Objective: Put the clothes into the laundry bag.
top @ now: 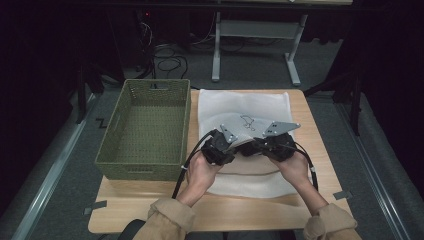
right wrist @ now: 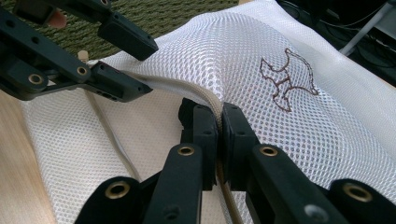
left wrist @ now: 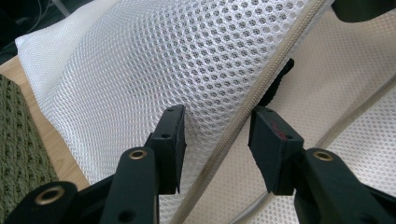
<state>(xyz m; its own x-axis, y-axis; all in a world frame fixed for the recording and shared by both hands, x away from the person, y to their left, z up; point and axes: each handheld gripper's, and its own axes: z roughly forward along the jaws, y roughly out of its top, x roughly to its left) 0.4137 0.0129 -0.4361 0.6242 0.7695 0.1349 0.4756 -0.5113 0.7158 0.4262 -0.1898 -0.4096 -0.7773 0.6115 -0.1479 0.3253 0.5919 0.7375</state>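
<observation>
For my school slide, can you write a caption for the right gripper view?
Right gripper, jaws shut on the beige zipper edge of a white mesh laundry bag, lifts it while the left gripper straddles the same edge.

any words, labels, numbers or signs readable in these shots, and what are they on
No words, brand names or numbers can be read.
The white mesh laundry bag bears only a small brown outline emblem, a figure with no letters.
The woven olive green basket and the light wooden table carry no visible label.

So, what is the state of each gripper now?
Left gripper: open, fingers astride the mesh bag's zipper edge.
Right gripper: closed on that edge.
</observation>
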